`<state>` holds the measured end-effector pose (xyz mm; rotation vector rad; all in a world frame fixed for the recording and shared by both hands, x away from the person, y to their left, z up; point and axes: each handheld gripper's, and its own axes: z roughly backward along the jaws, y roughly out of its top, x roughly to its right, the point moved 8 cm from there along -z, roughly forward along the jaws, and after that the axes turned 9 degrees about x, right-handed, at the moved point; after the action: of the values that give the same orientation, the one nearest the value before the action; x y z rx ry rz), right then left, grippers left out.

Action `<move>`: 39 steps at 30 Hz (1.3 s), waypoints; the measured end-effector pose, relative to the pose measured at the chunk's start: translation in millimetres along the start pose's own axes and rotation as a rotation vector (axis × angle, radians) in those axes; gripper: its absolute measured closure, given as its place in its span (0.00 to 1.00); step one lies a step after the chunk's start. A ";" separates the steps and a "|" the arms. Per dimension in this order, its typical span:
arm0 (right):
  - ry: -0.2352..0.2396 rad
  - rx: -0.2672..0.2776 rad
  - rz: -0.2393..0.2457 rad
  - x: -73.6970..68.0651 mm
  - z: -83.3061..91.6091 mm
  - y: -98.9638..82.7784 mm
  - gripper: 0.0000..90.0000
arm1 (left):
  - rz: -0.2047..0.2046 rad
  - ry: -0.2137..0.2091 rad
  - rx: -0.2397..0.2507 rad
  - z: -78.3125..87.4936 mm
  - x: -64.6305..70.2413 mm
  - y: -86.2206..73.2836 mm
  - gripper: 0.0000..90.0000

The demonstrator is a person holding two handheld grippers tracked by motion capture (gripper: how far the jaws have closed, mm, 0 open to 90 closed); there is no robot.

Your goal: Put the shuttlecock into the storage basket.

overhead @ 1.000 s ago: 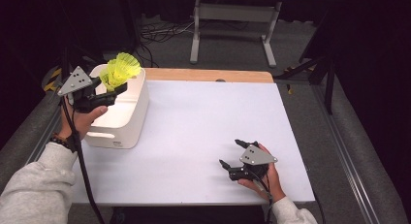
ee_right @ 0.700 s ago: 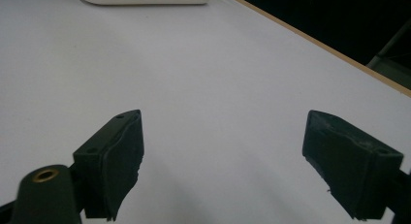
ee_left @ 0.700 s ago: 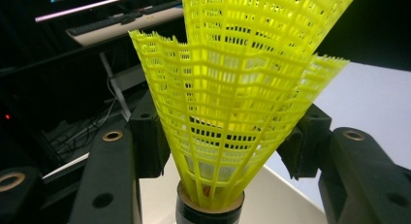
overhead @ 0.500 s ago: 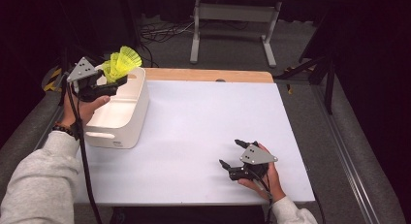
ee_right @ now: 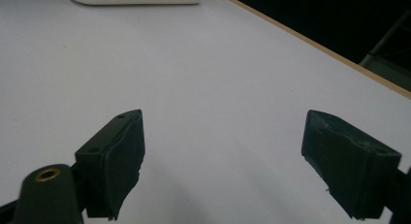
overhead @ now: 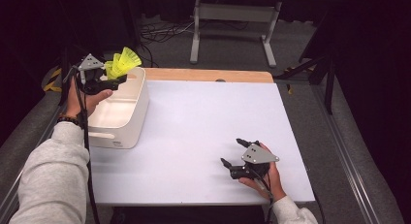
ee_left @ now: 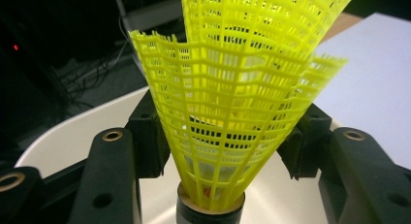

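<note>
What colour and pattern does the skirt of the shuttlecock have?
Bright yellow, an open mesh grid; the shuttlecock shows best in the left gripper view.

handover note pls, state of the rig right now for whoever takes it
Left gripper: shut on the yellow shuttlecock, jaws clamped on its mesh skirt; a second yellow skirt shows behind it. Held in the air above the far end of the white bin.
Right gripper: open, holding nothing, resting on the white table near its front right.
Done: shuttlecock gripped and lifted clear of the bin.
Left: probably set it down on the table, then release. The bin's inside looks bare from above.
</note>
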<state>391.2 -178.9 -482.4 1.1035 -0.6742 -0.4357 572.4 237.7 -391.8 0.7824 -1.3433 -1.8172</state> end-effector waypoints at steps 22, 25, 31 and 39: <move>-0.003 -0.012 0.004 0.6 -0.3 -1.3 0.19 | -0.027 -0.033 -0.323 -23.1 2.4 -38.1 0.45; -0.003 -0.009 0.003 0.7 0.0 -0.9 0.19 | -0.027 -0.033 -0.361 -24.2 2.2 -43.0 0.45; 0.005 -0.013 0.006 -0.3 -0.2 -1.1 0.19 | -0.049 -0.037 -0.430 -27.2 4.8 -50.7 0.44; 0.017 -0.021 0.013 -2.3 -1.6 -1.6 0.19 | -0.056 -0.042 -0.457 -28.2 5.3 -53.9 0.40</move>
<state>390.6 -177.0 -485.0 1.0813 -0.6600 -0.4212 581.7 228.7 -451.5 0.5399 -0.8817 -2.0870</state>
